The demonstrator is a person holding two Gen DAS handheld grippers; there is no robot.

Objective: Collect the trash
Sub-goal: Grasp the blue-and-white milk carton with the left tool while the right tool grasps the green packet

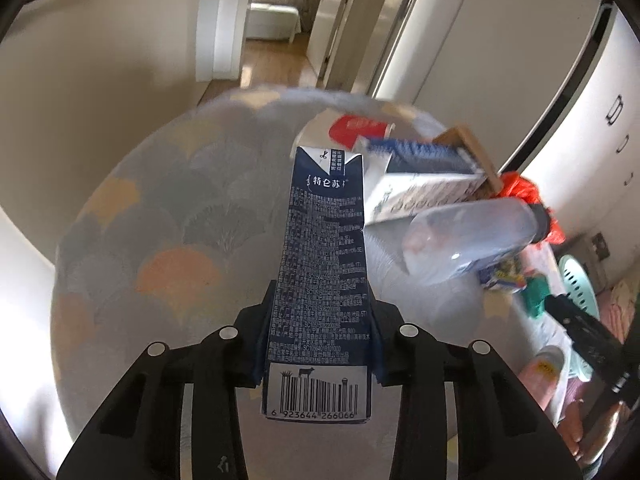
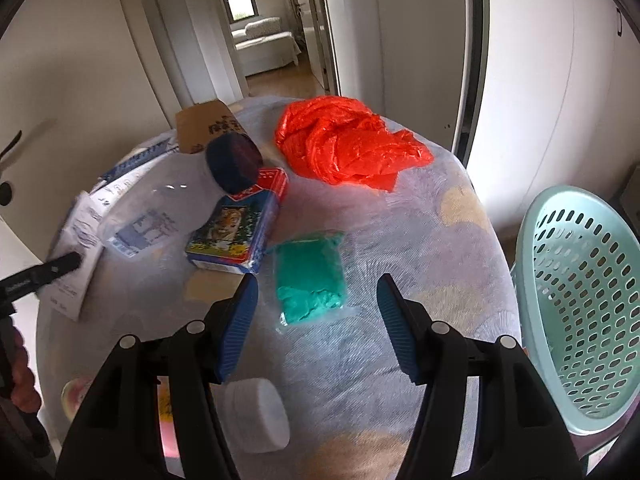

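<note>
The left gripper (image 1: pixel 318 344) is clamped on a tall dark-blue milk carton (image 1: pixel 324 276) with white print and a barcode at its near end, the blue pads pressing both of its long sides while it is held above the round table covered in a grey fan-patterned cloth (image 1: pixel 168 216). The right gripper (image 2: pixel 316 320) has its blue-padded jaws wide apart and holds nothing, hovering over the near part of the same cloth. To the right of the table stands a pale-green perforated plastic laundry basket (image 2: pixel 576 300). At the far side of the table lies a crumpled orange-red plastic bag (image 2: pixel 344 146), with a brown cardboard piece (image 2: pixel 204 124) to its left. Nearer, left of centre, a clear plastic bottle with a dark cap (image 2: pixel 234 162) lies on its side, touching a blue box printed with a tiger picture (image 2: pixel 232 234). Just beside that box, between the right jaws and further off, sits a green crumpled packet in clear wrap (image 2: pixel 310 276). Nearest, a small white round tub (image 2: pixel 256 414) rests on the cloth, though its contents are too blurred to make out.
</note>
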